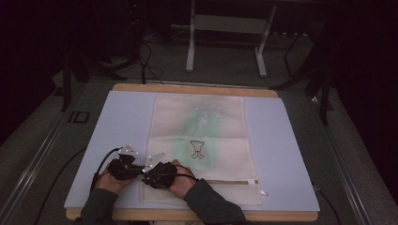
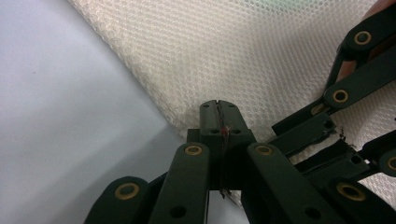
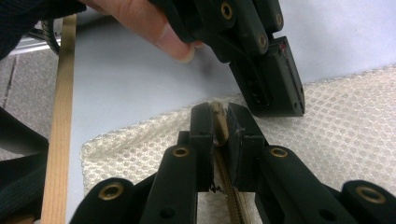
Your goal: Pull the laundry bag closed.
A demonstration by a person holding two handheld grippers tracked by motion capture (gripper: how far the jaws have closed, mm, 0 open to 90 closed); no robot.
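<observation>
On the pale blue mat (image 1: 122,122) that covers the wooden table (image 1: 197,89), a cream mesh bag (image 1: 206,126) lies flat, a small line drawing printed at its middle and a zipper (image 1: 234,182) running along its near edge. Both grippers meet at the bag's near left corner. The right gripper (image 3: 219,122) has its jaws pinched on the zipper's end. The left gripper (image 2: 218,116), just beside it, is clamped on the bag's left edge, jaws pressed together.
</observation>
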